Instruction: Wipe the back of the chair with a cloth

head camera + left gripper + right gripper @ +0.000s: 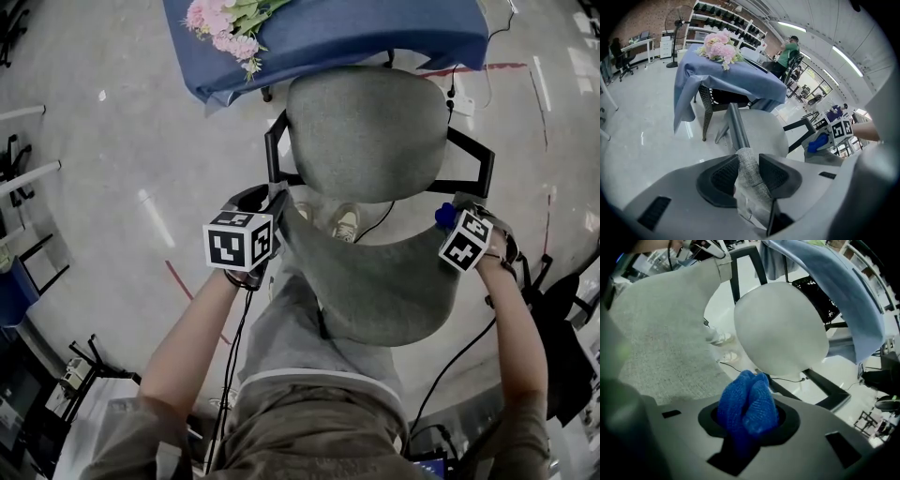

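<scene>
A grey chair [366, 131] seen from above, its seat toward a counter [375, 37] under a blue cover that carries pink flowers [225, 28]. The curved chair back [375, 281] lies nearest me, between my two arms. Black armrests [469, 161] flank the seat. A thin black cable [378, 223] and a pair of pale shoes [344, 223] show on the floor in the gap between seat and back. A red tape line [178, 279] crosses the floor to the left.

My left tongs [272, 211] stand at the left end of the chair back. Their jaws are part-way closed and pinch the grey fabric edge between both pads.

My right tongs [452, 223] stand at the right end of the chair back, jaws closed on a bunched blue cloth [444, 216] that bulges out beyond the tips. The cloth sits at the back's upper right corner; whether it presses on the fabric I cannot tell.
</scene>
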`<state>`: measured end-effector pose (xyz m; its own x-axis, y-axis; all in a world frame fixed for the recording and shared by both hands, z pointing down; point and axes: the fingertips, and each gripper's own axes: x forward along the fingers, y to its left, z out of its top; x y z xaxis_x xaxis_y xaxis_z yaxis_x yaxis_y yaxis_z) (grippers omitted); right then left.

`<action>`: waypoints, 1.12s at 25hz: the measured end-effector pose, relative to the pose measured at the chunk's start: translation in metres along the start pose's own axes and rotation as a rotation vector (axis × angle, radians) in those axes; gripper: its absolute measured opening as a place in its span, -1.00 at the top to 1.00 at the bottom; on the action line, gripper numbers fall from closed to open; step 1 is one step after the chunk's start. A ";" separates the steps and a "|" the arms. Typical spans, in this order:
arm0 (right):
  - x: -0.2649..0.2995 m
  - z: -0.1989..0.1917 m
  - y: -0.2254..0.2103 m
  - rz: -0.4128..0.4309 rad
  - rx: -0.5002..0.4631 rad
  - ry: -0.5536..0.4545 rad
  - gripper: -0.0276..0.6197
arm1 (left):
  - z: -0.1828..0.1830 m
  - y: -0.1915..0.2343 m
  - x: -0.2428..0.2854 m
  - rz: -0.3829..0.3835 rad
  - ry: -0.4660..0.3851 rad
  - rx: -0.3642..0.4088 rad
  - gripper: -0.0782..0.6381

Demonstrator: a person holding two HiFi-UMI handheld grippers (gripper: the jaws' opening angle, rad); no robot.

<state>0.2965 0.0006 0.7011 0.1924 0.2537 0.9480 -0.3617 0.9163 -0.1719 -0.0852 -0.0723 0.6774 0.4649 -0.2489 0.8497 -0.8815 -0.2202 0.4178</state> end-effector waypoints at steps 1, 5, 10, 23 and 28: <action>0.003 0.001 0.013 0.054 0.028 -0.001 0.51 | 0.000 0.000 0.000 0.002 -0.004 0.003 0.35; 0.000 0.024 0.083 0.239 0.039 -0.051 0.52 | 0.000 0.000 0.000 0.003 -0.019 -0.001 0.35; -0.051 0.118 0.168 0.515 0.079 -0.321 0.52 | 0.000 0.001 0.001 0.000 -0.010 0.001 0.35; -0.129 0.242 0.183 0.531 0.101 -0.697 0.52 | 0.000 0.002 0.002 0.011 0.003 0.012 0.34; -0.087 0.138 0.190 0.512 0.026 -0.435 0.53 | 0.000 0.002 0.002 0.005 0.003 0.006 0.34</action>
<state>0.0850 0.1102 0.6234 -0.3924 0.5018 0.7708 -0.3320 0.7042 -0.6275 -0.0862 -0.0728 0.6797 0.4602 -0.2471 0.8528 -0.8833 -0.2245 0.4116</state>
